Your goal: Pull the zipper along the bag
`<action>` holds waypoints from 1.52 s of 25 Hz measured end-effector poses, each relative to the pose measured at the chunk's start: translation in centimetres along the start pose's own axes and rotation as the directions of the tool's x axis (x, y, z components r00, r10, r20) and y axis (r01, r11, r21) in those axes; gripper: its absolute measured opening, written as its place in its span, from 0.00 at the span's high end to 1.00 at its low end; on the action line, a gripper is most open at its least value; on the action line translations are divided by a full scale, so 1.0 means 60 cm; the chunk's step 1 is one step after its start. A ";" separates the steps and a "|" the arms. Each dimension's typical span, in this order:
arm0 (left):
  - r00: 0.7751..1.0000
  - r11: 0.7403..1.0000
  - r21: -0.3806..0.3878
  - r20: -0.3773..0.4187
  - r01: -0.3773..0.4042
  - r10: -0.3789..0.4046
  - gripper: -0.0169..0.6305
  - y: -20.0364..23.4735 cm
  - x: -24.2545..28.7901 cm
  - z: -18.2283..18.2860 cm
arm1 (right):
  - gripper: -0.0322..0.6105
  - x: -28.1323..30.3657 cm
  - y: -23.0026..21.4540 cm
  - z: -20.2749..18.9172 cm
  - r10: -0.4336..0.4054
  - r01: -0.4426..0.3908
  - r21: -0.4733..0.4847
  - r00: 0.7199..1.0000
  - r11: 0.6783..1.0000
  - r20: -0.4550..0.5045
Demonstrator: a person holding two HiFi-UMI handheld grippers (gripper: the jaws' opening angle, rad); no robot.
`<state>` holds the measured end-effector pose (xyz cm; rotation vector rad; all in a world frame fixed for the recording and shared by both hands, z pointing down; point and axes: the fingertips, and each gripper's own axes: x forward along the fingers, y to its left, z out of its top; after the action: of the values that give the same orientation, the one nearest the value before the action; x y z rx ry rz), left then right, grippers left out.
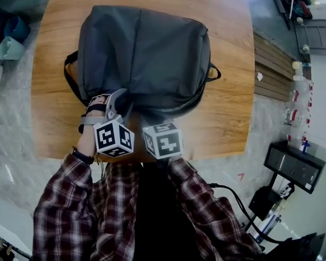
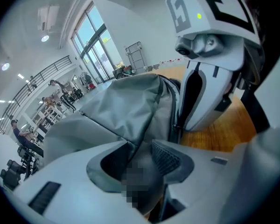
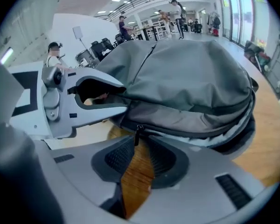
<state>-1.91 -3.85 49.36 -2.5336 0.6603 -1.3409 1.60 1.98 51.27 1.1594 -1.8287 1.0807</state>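
A: Layout?
B: The middle of the head view is taken up by the wooden table (image 1: 228,118). A grey backpack (image 1: 146,53) is laid on it, upper centre of frame.
A: Grippers?
B: The left gripper (image 2: 142,148) is clenched on a fold of backpack fabric at the bag's lower-left edge. The right gripper (image 3: 137,146) is released, with bare wood seen through the gap.
A: Zipper?
B: The zipper pull (image 3: 137,133) is seen hanging at the bag's near edge, between the right tips, unclamped.
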 end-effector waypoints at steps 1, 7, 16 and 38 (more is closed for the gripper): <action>1.000 1.000 0.000 0.001 0.001 -0.001 0.71 -0.001 0.000 0.000 | 0.80 0.003 0.000 0.000 -0.002 0.002 -0.018 1.000 1.000 -0.007; 1.000 1.000 0.010 0.000 0.010 -0.010 0.73 -0.002 0.000 -0.001 | 0.79 0.008 0.010 0.000 0.037 -0.037 0.047 0.999 0.998 -0.005; 0.994 0.992 -0.059 0.008 0.111 -0.111 0.73 -0.001 0.003 0.000 | 0.79 0.021 0.032 0.000 0.014 -0.017 0.064 0.999 0.998 0.045; 0.996 0.994 -0.069 0.023 0.090 -0.089 0.74 0.002 0.006 0.001 | 0.92 0.031 0.002 0.007 0.036 -0.095 0.354 0.985 0.930 0.168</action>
<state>-1.74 -4.15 49.55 -2.6579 0.6062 -1.3411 0.78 1.01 52.71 1.4402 -1.8479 1.4455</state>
